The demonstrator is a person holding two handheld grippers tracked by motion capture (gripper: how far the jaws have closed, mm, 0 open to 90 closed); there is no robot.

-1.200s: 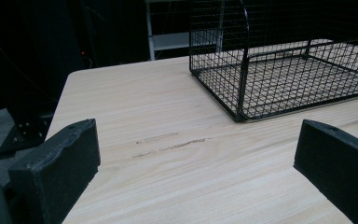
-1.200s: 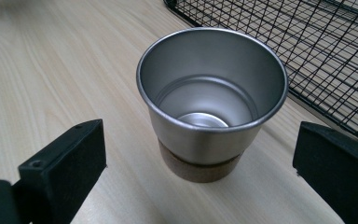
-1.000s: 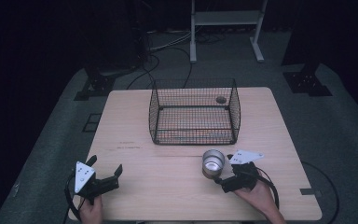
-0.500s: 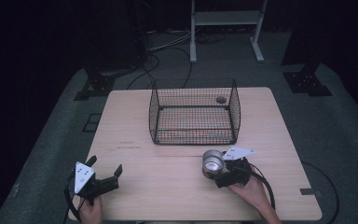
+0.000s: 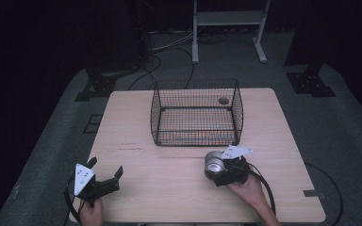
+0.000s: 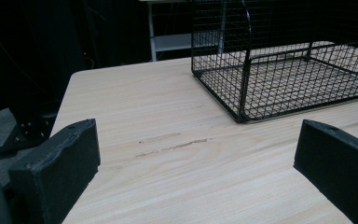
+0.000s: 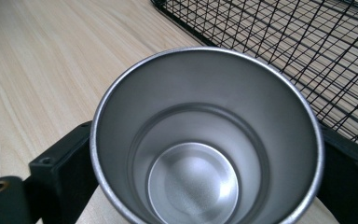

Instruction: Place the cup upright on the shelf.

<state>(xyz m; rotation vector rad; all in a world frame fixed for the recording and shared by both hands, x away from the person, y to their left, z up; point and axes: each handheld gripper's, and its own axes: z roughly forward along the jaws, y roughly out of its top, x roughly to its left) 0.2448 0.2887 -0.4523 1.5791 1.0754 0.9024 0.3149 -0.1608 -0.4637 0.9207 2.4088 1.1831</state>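
1. The steel cup stands on the table just in front of the wire basket, toward the right side, and sits between the jaws of the right gripper.
2. In the right gripper view the cup is seen from above, mouth open and empty, with one black jaw against each side of its wall; the right gripper is closed on it.
3. The high view shows the right hand behind that gripper, near the table's near edge, with the cable looping beside it.
4. The left gripper rests at the near left corner, well apart from the cup, held by the left hand.
5. In the left gripper view its jaws are spread wide over bare wood, holding nothing, with the basket ahead to the right.
6. The high view alone shows a small round object at the basket's far right corner; whether it lies inside or behind I cannot tell.
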